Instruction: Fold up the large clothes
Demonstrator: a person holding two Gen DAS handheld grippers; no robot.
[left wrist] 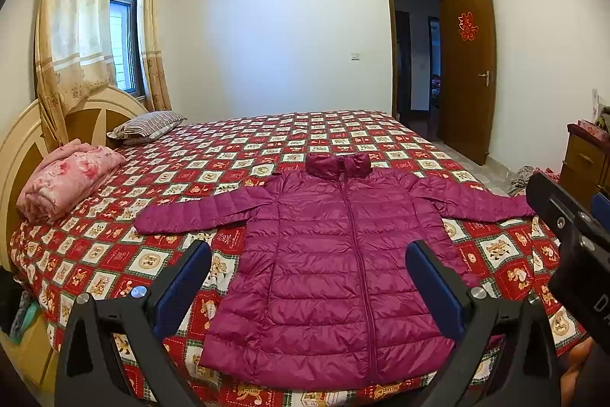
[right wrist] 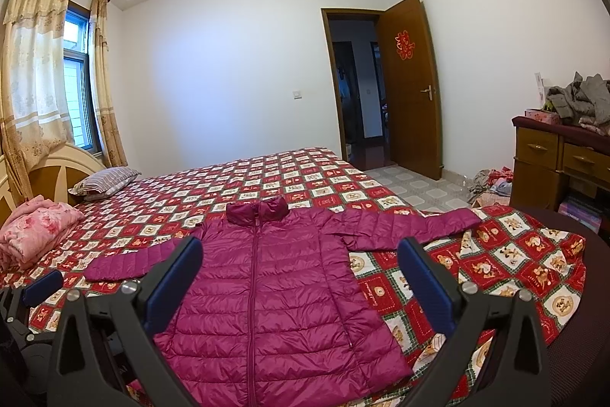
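jackets: 1 [left wrist: 335, 262] | grippers: 2, left [left wrist: 309, 273], right [right wrist: 301, 269] | pillows: 1 at 10 o'clock [left wrist: 146, 126] | folded pink blankets: 1 [left wrist: 68, 182] | doors: 1 [left wrist: 467, 67] | windows: 1 [left wrist: 124, 25]

Striped pillow [left wrist: 146, 125], pink folded blanket [left wrist: 66, 184], open door [left wrist: 467, 71].

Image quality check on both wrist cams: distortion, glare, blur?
Left wrist view: heavy fisheye bowing, dark vignette corners, window blown out, jacket sharp with soft sheen. Right wrist view: same bowing on the door, bluish cast on the wall, no motion blur, both grippers in focus.
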